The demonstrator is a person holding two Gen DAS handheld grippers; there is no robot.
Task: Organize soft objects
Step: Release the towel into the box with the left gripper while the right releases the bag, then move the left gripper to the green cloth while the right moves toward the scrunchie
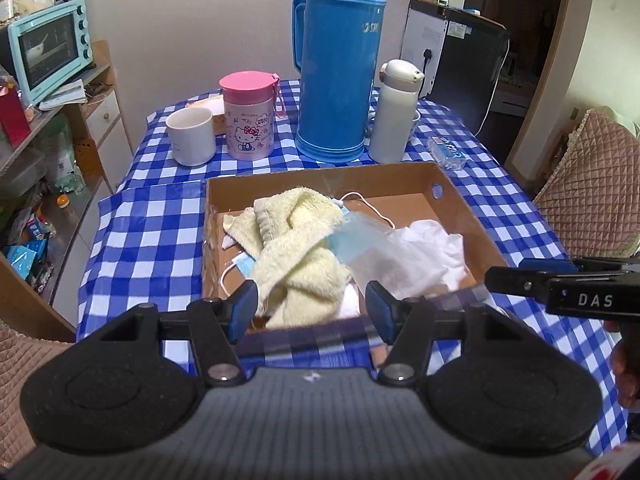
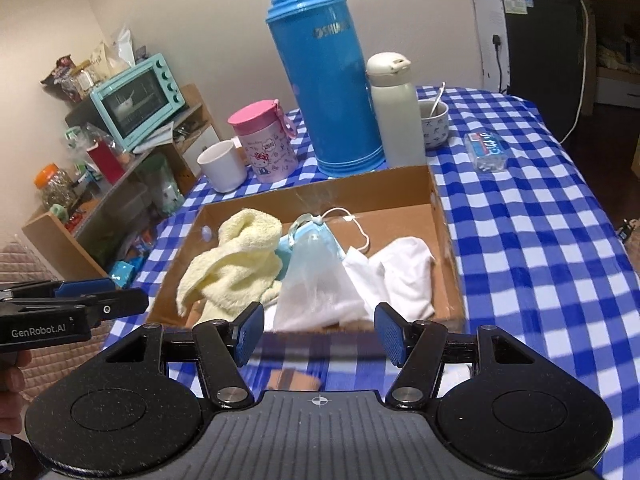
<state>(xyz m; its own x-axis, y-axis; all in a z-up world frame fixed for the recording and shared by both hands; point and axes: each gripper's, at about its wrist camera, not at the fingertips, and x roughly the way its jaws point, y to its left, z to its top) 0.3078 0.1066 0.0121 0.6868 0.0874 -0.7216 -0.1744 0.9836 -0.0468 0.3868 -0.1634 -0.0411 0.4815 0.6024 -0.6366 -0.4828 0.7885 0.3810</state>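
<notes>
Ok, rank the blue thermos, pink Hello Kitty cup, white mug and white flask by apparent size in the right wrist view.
1. Blue thermos, clearly the largest.
2. White flask.
3. Pink Hello Kitty cup.
4. White mug, smallest; it stands slightly nearer the camera than the cup.

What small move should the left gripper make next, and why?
Probably lower the left gripper onto the yellow towel and close. Its jaws are open and empty, and the towel lies crumpled in the cardboard box directly ahead, over a blue mask.
</notes>
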